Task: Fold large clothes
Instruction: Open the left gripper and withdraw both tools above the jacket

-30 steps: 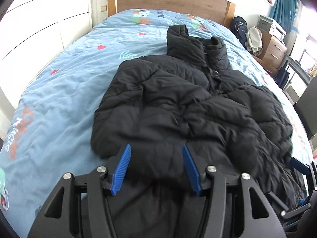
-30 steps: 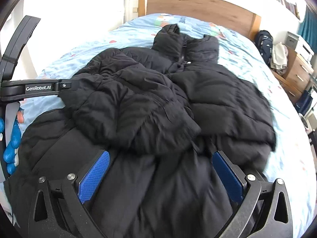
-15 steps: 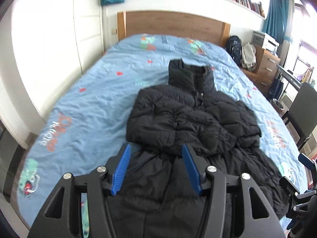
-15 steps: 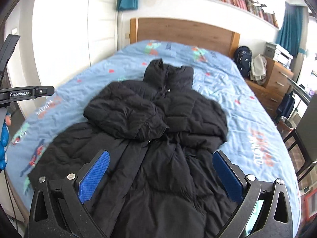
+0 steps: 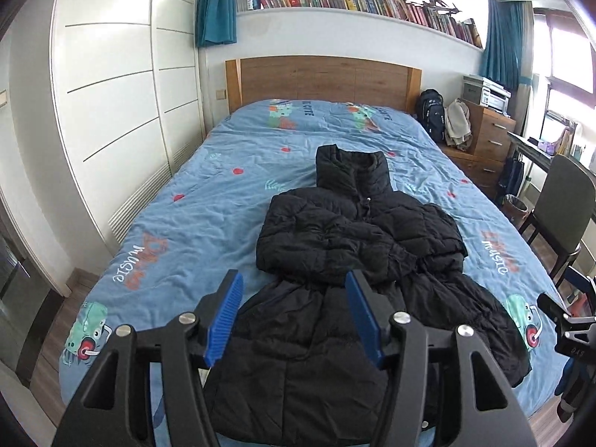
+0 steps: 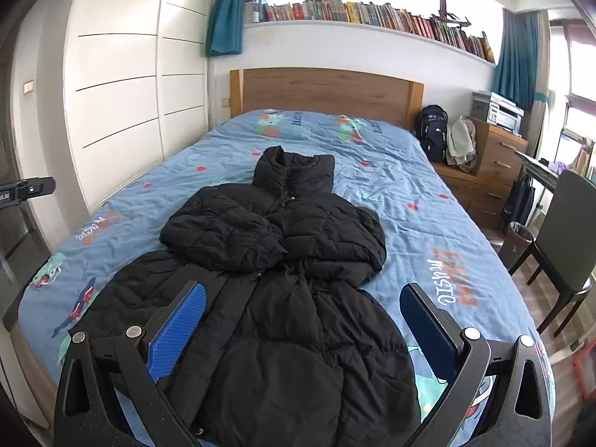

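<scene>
A black puffer jacket [image 5: 354,279] lies on the blue bed [image 5: 193,193], sleeves crossed over its chest, ready for the next fold. The left gripper [image 5: 294,316] is opening, empty; the right gripper [image 6: 301,331] hangs wide and empty.

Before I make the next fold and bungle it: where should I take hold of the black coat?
Probably at the bottom hem of the black coat, one claw near each corner, coming in from the foot of the bed. The sleeves are already folded across the chest and the hem lies flat, spread wide and closest, so it could lift toward the collar.
</scene>
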### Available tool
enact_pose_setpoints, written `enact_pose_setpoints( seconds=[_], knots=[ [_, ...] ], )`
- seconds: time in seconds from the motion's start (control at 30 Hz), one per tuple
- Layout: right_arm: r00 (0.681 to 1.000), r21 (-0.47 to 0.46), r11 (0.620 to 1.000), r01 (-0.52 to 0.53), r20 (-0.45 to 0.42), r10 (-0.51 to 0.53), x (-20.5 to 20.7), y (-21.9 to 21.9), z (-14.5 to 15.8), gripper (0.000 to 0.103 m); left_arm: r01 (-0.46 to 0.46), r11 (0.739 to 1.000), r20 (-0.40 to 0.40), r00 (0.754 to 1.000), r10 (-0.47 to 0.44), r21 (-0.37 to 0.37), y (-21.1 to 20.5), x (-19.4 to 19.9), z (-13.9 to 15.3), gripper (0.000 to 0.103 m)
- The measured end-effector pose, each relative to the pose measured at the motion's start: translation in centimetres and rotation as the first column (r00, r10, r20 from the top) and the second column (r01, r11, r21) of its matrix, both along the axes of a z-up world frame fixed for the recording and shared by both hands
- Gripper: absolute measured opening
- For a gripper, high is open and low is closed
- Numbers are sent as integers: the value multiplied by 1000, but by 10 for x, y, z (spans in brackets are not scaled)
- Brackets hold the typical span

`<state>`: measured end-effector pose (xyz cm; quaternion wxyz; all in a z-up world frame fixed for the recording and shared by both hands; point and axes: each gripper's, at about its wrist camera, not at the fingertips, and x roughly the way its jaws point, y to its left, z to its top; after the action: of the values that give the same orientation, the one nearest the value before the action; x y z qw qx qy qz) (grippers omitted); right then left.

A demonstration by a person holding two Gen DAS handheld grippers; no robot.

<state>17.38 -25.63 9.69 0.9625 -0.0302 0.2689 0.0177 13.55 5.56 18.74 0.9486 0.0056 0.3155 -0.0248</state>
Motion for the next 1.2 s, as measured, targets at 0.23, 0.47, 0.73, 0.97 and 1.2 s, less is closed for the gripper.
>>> enact_pose_setpoints(
  seconds=[0.23, 0.47, 0.73, 0.97, 1.2],
  knots=[
    [996, 19, 998, 54, -71, -52, 62, -34, -38, 102, -6, 999, -77, 997, 2, -49, -1, 73, -52, 56],
    [993, 35, 995, 89, -76, -86, 189, -60, -70, 102, 8, 999, -105, 994, -13, -43, -21, 208, -119, 56],
    [993, 190, 977, 95, -92, -78, 317, -63, -89, 102, -21, 998, -196, 981, 10, -58, -27, 334, -173, 56],
    [993, 117, 993, 20, -116, -7, 403, -55, -69, 102, 23, 994, -242, 969, -49, -107, -38, 424, -155, 56],
    [984, 264, 964, 10, -173, 37, 509, -76, -78, 102, 41, 982, -265, 960, -90, -187, -62, 530, -165, 56]
  ],
)
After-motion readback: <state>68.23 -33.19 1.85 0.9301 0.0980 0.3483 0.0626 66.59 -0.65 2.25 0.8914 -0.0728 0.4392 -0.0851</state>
